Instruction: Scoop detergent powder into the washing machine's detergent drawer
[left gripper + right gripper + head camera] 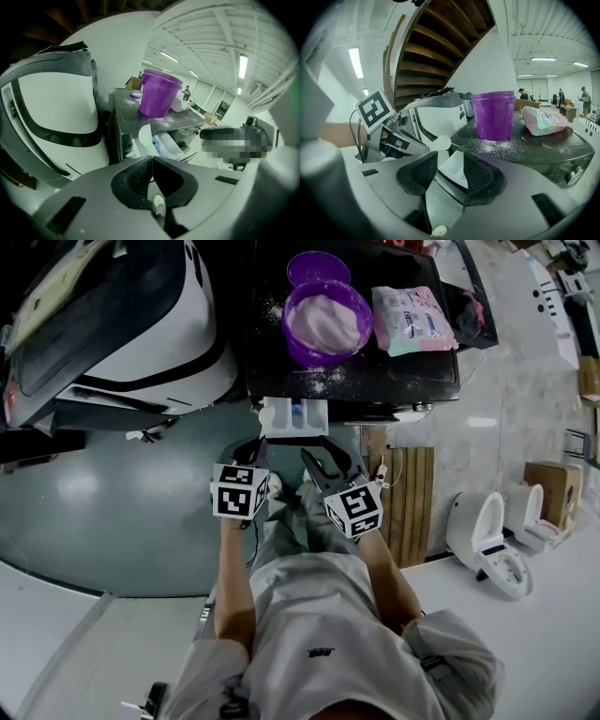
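While the detergent powder (323, 320) sits in a pale pink heap inside the purple tub (323, 358), the tub stands up on the dark top of the washing machine (403, 381), just behind the detergent drawer (281, 423). The drawer is pulled out at the front. I cannot tell if any powder is in it yet.

The tub's lid (317, 266) lies behind the tub, farther from the drawer. A soft bag of detergent (412, 320) lies to the right of the tub. Some spilled powder (319, 381) dusts the top between the tub and the drawer.

The left gripper (153, 158) is low in front of the drawer. Its jaws are pressed together, and a small white scoop (440, 140) sticks out from their tips, so they seem to be pinching its thin handle. The scoop looks empty. The right gripper (450, 159) is beside it, also in front of the drawer. Its jaws are spread apart with nothing between them.

Things could go wrong from here. The handle is thin, so the scoop could twist in the jaws and tip powder out. The tub is light and nothing holds it, so a hard push with the scoop could slide it or knock it over. A heaped scoop carried over the edge could drop more powder on the top or the floor.
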The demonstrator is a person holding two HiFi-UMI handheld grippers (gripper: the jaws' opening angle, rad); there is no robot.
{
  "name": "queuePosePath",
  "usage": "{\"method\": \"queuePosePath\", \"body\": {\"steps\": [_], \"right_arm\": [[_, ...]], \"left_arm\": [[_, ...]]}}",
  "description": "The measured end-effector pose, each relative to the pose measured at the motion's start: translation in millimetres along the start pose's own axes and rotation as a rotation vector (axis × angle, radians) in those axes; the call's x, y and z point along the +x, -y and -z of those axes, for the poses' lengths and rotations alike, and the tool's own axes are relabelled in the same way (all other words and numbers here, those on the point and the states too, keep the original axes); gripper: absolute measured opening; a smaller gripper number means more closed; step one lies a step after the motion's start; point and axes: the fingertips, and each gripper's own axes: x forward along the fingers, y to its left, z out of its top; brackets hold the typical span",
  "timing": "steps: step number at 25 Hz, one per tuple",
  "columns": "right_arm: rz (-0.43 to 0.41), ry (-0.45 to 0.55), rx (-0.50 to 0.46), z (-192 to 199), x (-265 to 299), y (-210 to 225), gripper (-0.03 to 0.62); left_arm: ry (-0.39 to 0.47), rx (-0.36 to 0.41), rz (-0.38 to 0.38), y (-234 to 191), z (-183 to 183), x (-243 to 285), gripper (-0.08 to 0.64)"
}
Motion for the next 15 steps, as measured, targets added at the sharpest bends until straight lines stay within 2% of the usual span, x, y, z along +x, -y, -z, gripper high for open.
{"method": "queuePosePath", "body": {"steps": [10, 15], "right_arm": [[-0.005, -0.014, 0.025, 7, 3, 7, 0.17], [-0.009, -0.014, 0.037, 8, 6, 10, 0.17]], "left_arm": [[-0.087, 0.17, -0.117, -2, 10, 18, 0.015], [-0.136, 0.293, -0.193, -5, 16, 24, 0.015]]}}
